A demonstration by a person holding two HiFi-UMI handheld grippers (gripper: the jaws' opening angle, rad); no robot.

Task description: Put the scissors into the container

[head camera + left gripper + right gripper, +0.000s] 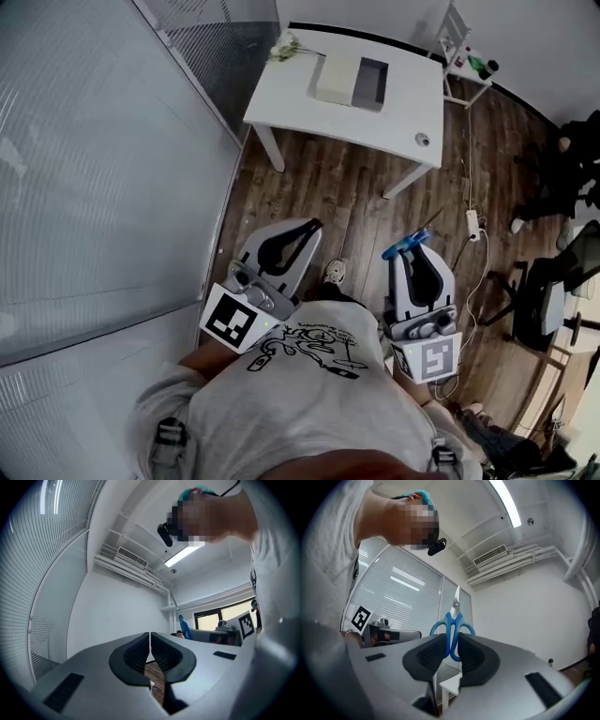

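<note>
The right gripper [451,645] pinches the blue-handled scissors [453,620] by the loops, blades up. They look light, stiff and slick, and likely to swivel. The left gripper [150,652] is pressed together, empty. The container [371,84] waits on the table [291,94], well apart.

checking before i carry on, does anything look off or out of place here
Nothing spilled or damaged. Only oddity: the right gripper clamps the scissors by their blue handles, blades sticking out ahead, while the container sits on the white table, well away.
</note>
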